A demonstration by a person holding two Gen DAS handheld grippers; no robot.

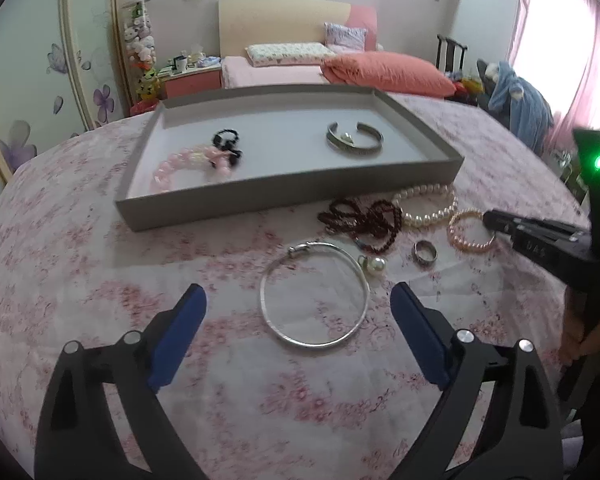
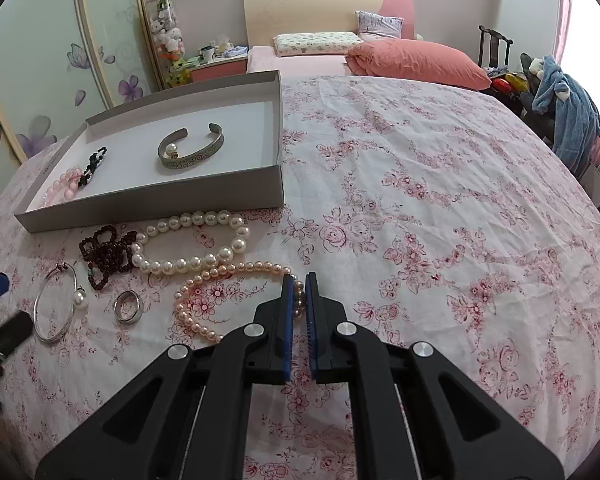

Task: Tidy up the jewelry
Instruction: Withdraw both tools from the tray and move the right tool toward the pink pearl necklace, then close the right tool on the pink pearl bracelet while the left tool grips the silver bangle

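Left wrist view. Left gripper point(image 1: 298, 300) is hanging wide open over the cloth point(image 1: 100, 264), holding nothing. The silver bangle point(image 1: 314, 294) is lying flat just ahead, between the fingers' line. A pearl earring point(image 1: 374, 265) is sitting beyond the bangle, ahead and slightly right; a ring point(image 1: 425, 254) further right. The tray point(image 1: 284, 194) is lying well ahead, already carrying a cuff point(image 1: 354, 139), a pink bead bracelet point(image 1: 172, 170) and a black piece point(image 1: 228, 146). The dark beads point(image 1: 364, 216), white pearls point(image 1: 428, 204) and pink pearl strand point(image 1: 470, 230) are waiting outside, ahead right. Right gripper point(image 1: 488, 220) is reaching in from the right edge, tip at the pink strand.

Right wrist view. Right gripper point(image 2: 299, 280) is pinching narrow on the pink pearl strand point(image 2: 204, 296); a few beads are showing in the gap, the rest is trailing left on the cloth point(image 2: 420, 200). White pearls point(image 2: 192, 244) are lying ahead left, dark beads point(image 2: 108, 250) further left, ring point(image 2: 128, 306) and bangle point(image 2: 56, 308) far left. Tray point(image 2: 152, 196) is sitting ahead left.

Progress, by judgement: three pieces in, six out; under halfway, the pink strand likely next.

Unclear: the black piece is blurred, type uncertain; a small pearl inside the cuff may be a separate item. The strand's near end is hidden under the right gripper, so whether the hold is firm cannot be told.
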